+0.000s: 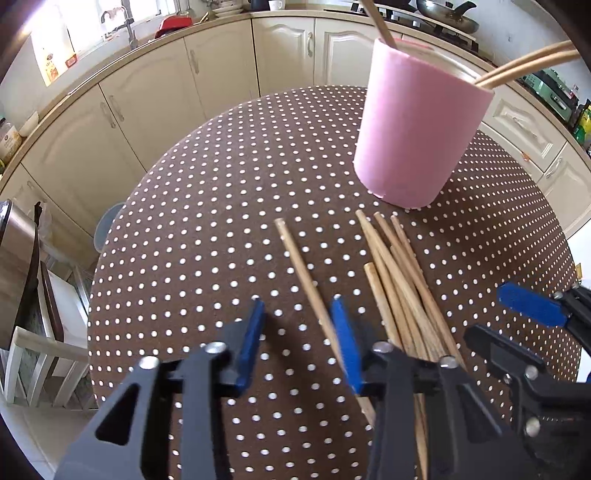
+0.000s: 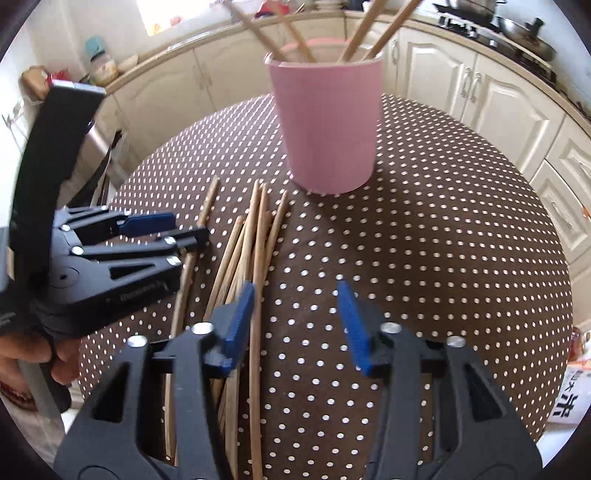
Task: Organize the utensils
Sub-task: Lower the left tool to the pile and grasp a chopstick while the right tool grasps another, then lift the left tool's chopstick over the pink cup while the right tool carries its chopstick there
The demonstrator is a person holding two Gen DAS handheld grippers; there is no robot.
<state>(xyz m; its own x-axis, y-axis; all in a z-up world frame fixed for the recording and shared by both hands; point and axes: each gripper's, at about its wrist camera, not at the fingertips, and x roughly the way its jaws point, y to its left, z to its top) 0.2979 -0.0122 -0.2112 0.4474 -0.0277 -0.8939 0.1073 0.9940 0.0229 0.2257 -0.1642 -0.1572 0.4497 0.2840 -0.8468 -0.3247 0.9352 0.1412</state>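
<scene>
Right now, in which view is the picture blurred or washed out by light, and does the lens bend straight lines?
Left wrist view: sharp; the window at top left is blown out white, and the counter edge curves into an arc. Right wrist view: motion blur softens the pink cup and the loose chopsticks; the window glares, and the table edge bows.

Pink cup (image 1: 413, 122) — brown white-dotted tablecloth (image 1: 221, 184) — tan chopsticks (image 1: 402, 280), blue-tipped black tongs (image 1: 299, 332).

Loose chopsticks (image 2: 258, 236) were spread on the dotted worktop (image 2: 443, 240) before a pink cup (image 2: 327, 129); the right tongs (image 2: 295, 317) were parted above them.
</scene>
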